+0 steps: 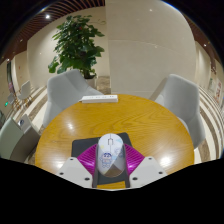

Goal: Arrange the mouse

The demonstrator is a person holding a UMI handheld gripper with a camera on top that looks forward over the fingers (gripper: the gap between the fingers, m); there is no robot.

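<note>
A white mouse (110,155) with a small blue picture on its back sits between the two fingers of my gripper (110,148). Both magenta pads (88,157) press against its sides, so the gripper is shut on it. The mouse points away from me, over the near part of a round wooden table (150,125). Its underside is hidden, so I cannot tell whether it touches the table.
A flat white object (100,98) lies at the table's far edge. White chairs (68,90) stand around the table, one also at the right (183,100). A leafy potted plant (78,45) stands behind by the wall.
</note>
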